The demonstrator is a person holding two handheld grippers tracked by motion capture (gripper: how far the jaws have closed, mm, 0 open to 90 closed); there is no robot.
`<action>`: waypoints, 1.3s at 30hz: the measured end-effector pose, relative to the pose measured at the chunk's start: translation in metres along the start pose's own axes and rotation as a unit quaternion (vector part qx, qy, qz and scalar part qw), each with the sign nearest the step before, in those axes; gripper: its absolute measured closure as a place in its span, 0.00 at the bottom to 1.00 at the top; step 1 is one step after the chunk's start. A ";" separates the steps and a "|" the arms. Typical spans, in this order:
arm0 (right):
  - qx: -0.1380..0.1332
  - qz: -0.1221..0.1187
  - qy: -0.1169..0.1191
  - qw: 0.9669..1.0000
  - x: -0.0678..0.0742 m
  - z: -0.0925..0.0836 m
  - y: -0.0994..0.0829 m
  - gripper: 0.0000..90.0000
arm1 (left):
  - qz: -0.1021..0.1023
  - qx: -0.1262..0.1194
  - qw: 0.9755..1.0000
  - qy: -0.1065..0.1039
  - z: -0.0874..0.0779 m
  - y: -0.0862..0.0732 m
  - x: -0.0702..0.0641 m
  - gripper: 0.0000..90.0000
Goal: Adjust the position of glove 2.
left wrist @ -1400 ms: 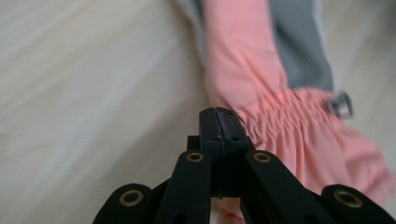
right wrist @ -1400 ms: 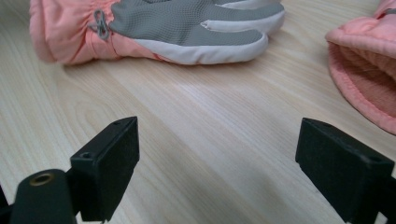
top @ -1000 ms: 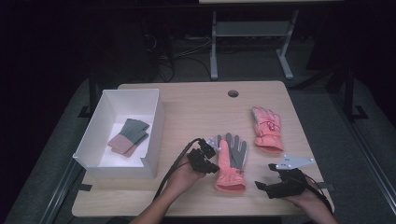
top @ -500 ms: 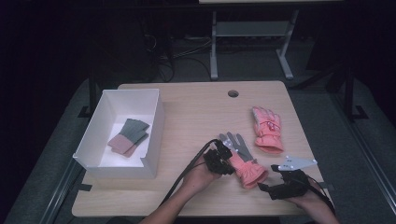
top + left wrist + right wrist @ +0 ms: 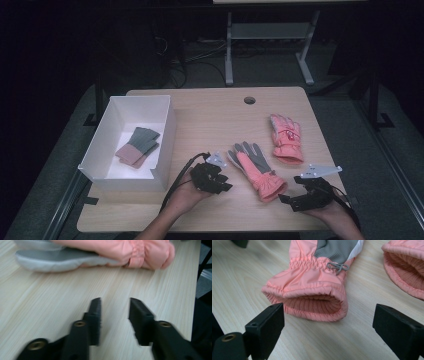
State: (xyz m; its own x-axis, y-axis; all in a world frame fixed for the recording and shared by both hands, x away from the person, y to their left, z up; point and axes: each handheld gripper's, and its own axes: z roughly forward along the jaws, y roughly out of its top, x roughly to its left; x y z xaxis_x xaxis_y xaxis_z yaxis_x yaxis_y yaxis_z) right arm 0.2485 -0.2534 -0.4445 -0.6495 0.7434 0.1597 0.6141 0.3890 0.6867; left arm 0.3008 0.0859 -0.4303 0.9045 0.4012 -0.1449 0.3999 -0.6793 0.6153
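A pink glove (image 5: 257, 172) with a grey palm lies slanted on the wooden table (image 5: 210, 115), its cuff toward the front right. My left gripper (image 5: 222, 182) sits just left of it, open and holding nothing. In the left gripper view the jaws (image 5: 115, 302) stand a little apart over bare wood, with the glove (image 5: 112, 250) ahead. My right gripper (image 5: 287, 199) is open wide, facing the ribbed cuff (image 5: 312, 290) that lies just ahead between its jaws (image 5: 328, 310). A second pink glove (image 5: 286, 137) lies farther back; its cuff (image 5: 407, 272) shows at the right.
A white box (image 5: 170, 140) stands at the table's left and holds a folded grey and pink pair of gloves (image 5: 137, 146). A round cable hole (image 5: 249, 100) sits near the far edge. Black cables trail from both grippers toward the person.
The left gripper dragged the near glove to the right and turned its cuff toward the right gripper, then let go and drew back left. The right gripper has stayed put.
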 end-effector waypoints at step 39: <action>-0.015 0.160 -0.170 0.972 -0.109 0.065 0.106 0.47 | -0.030 -0.044 0.998 0.024 -0.018 -0.042 0.007 0.22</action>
State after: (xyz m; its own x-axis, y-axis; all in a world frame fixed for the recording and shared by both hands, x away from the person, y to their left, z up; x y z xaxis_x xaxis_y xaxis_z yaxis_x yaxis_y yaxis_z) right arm 0.4135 -0.2585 -0.4356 -0.2389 0.9624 0.1290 0.7435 0.0959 0.6618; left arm 0.2874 0.1285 -0.4431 0.8704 0.4698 -0.1471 0.4361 -0.5972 0.6732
